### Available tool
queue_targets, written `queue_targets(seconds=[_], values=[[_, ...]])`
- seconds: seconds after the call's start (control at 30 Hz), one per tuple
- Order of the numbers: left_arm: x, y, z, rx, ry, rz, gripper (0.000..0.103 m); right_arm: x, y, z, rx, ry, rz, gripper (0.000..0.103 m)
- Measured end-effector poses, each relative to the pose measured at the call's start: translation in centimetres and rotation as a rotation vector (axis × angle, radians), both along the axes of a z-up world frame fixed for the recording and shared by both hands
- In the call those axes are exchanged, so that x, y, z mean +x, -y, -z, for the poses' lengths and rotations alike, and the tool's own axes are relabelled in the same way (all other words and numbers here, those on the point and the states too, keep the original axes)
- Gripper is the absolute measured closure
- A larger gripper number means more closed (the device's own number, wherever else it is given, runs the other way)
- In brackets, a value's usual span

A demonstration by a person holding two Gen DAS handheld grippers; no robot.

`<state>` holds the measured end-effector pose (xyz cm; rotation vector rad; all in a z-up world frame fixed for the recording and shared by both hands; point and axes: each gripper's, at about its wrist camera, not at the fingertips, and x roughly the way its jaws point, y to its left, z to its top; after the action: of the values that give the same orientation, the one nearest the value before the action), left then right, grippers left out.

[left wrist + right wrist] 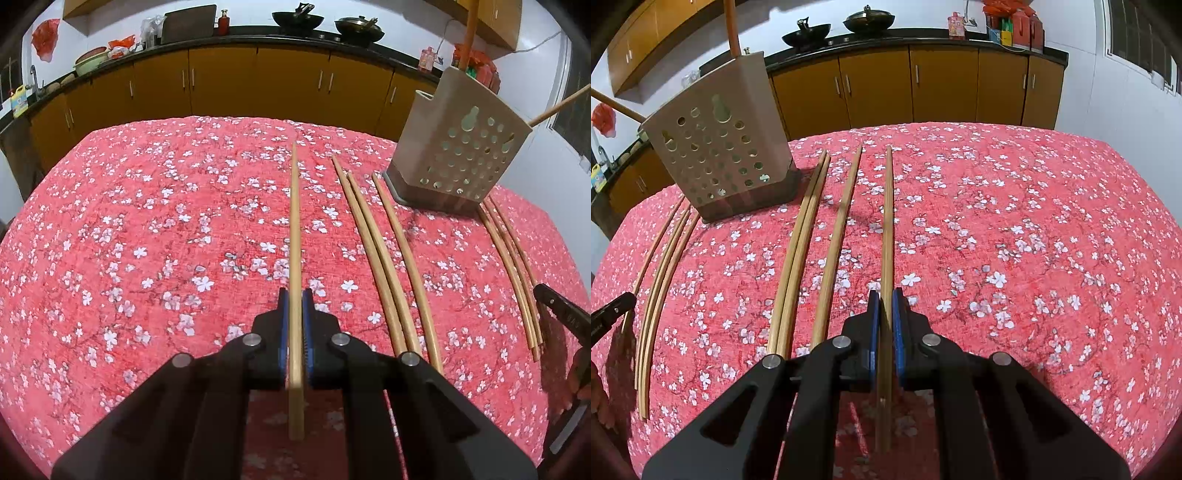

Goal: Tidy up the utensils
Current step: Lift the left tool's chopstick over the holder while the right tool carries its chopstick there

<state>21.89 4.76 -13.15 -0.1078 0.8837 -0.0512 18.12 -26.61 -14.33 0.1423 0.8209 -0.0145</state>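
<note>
My left gripper (295,295) is shut on a long bamboo chopstick (294,229) that points straight ahead between the blue pads. My right gripper (885,297) is shut on another chopstick (887,229) that points forward the same way. Three loose chopsticks (384,258) lie on the red floral tablecloth to the right of the left gripper, and several thin ones (511,266) lie further right. The beige perforated utensil holder (458,147) stands at the far right in the left view and at the far left in the right view (716,147), with wooden handles sticking out.
The red floral cloth (147,240) covers the whole table. Behind it runs a kitchen counter with yellow cabinets (221,81), woks (295,18) and bottles. The other gripper's dark edge (561,314) shows at the right edge of the left view.
</note>
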Motion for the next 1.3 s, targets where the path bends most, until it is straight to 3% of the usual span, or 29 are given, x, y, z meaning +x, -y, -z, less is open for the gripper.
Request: queue_targets(seconds=[0.73, 1.07, 1.3], values=[[-0.7, -1.0, -0.1, -0.006, 0.001, -0.002, 0.093, -0.1, -0.1, 0.0, 0.005, 0.001, 0.004, 0.095], [-1.5, -0.4, -0.2, 0.045, -0.001, 0.013, 0.094, -0.5, 0.0, -0.3, 0.024, -0.002, 0.002, 0.095], [-2.5, -1.2, -1.6, 0.048, 0.000, 0.019, 0.095, -2.6, 1.2, -2.9, 0.042, 0.080, 0.021, 0.095]])
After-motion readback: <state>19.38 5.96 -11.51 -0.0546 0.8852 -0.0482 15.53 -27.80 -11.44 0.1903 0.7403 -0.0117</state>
